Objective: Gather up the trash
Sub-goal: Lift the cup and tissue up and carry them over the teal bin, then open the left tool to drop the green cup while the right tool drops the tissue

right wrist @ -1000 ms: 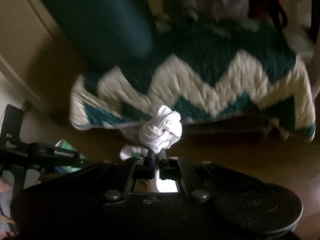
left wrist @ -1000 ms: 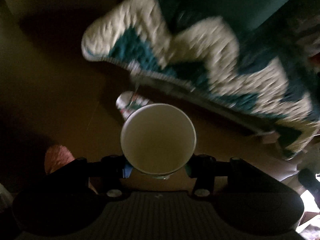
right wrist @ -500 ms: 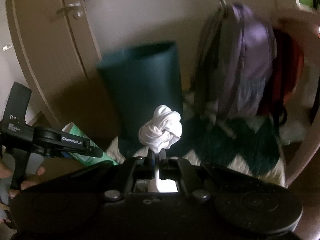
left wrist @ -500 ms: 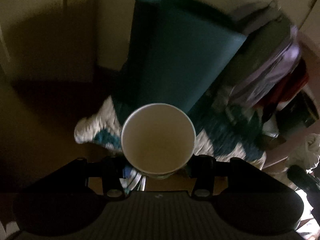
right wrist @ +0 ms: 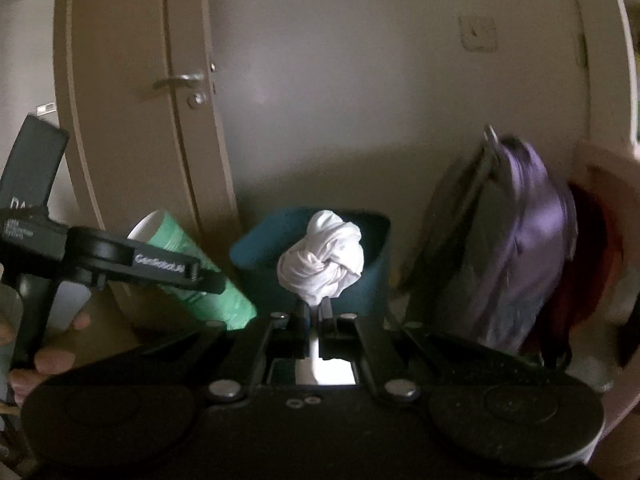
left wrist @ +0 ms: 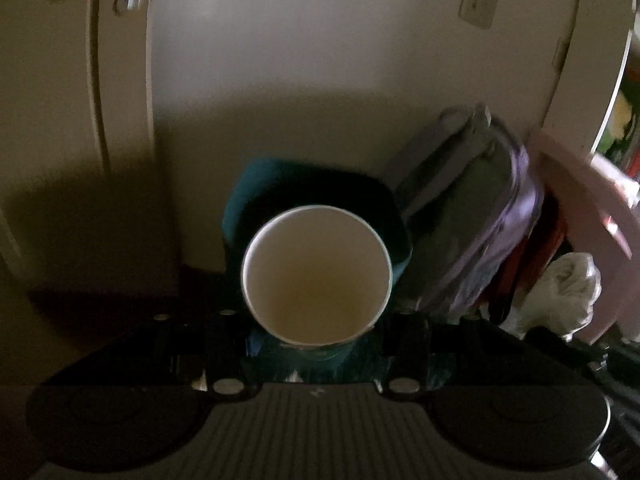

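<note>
My left gripper (left wrist: 316,332) was clamped across the body of an empty paper cup (left wrist: 316,272), mouth facing the camera, held in front of the teal bin (left wrist: 240,204) that stood against the wall beside a purple backpack (left wrist: 480,216). My right gripper (right wrist: 314,312) was closed tight on a knotted white plastic bag (right wrist: 322,262), pinched just below the knot and positioned before the same bin's opening. I judged the cup light and thin-walled, likely to buckle under excess pressure; mid-body was the correct hold, with moderate force. I judged the bag soft, light and somewhat slippery, so the gathered neck under the knot was the most secure point. Neither item was in the bin yet.
</note>
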